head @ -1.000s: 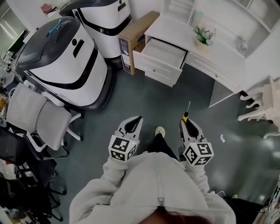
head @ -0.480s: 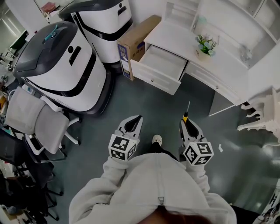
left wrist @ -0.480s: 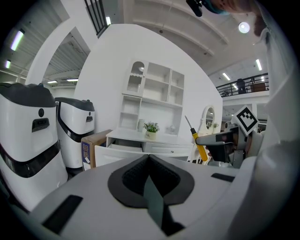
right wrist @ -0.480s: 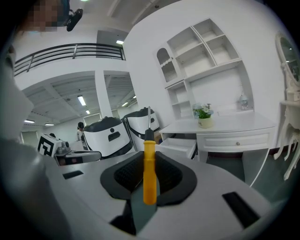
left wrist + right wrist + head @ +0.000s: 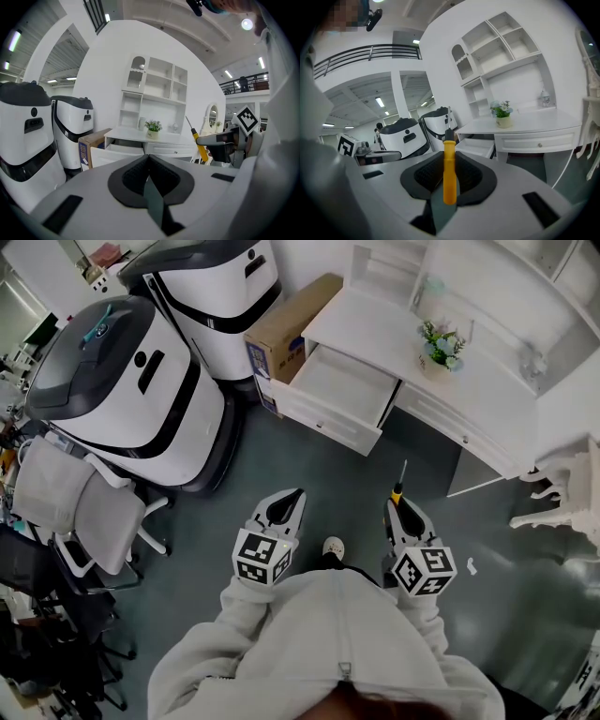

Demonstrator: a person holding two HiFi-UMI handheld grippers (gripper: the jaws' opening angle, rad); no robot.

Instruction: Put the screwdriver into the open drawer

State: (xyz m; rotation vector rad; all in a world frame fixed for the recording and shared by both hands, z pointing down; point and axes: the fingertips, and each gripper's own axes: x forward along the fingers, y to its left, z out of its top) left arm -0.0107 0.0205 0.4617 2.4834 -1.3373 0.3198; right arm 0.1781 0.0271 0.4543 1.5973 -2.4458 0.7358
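Head view: person in a pale hooded top stands on grey floor, a gripper in each hand, both pointing toward a white desk. Left gripper carries nothing. Right gripper has the screwdriver in it, yellow handle in the jaws, thin shaft sticking out ahead. Open drawer juts from the desk's left end, well apart from the tool. Cardboard box stands just beside the drawer; potted plant on the desk top. Two large white machines and a grey chair on the left. Left gripper view: left gripper has its jaws closed together, nothing between them; the drawer and plant lie ahead, the screwdriver off to the right. Right gripper view: right gripper is clamped on the screwdriver, handle upright between the pads; drawer beyond, to the right of the tip.
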